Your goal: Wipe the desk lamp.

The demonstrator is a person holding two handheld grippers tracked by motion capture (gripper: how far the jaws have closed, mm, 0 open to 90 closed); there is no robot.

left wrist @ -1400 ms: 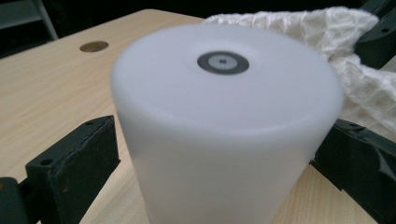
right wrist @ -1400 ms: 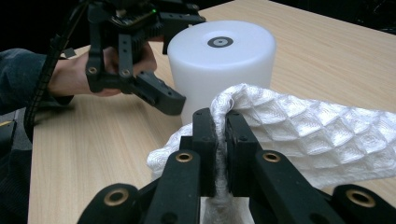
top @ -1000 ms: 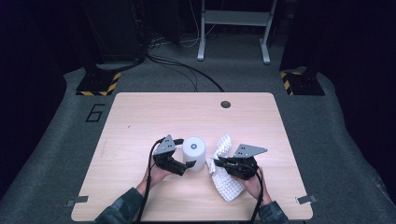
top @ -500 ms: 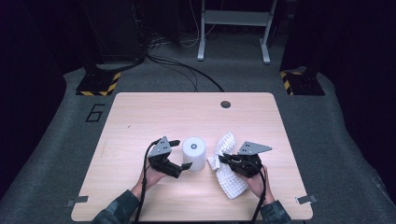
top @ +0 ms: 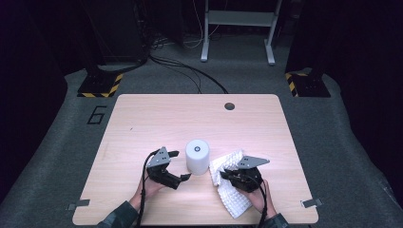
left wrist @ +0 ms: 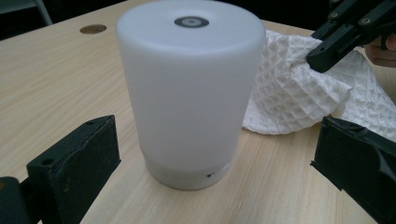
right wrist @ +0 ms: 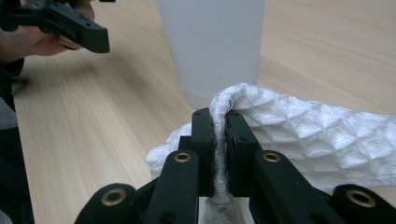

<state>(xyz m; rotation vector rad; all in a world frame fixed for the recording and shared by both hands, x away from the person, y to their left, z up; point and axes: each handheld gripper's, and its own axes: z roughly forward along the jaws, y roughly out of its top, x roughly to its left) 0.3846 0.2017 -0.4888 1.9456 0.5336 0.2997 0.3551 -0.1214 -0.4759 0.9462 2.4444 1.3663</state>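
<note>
Both my tongs low over the wooden table (top: 142,123), left gripper (left wrist: 215,154) spread wide, white cylinder lamp (left wrist: 189,88) upright just ahead between its jaws, untouched, right gripper (right wrist: 219,140) pinching a fold of white waffle cloth (right wrist: 308,140) beside the lamp.

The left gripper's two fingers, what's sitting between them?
The white cylinder stands between the open left gripper's fingers, untouched, in the left gripper view.
</note>
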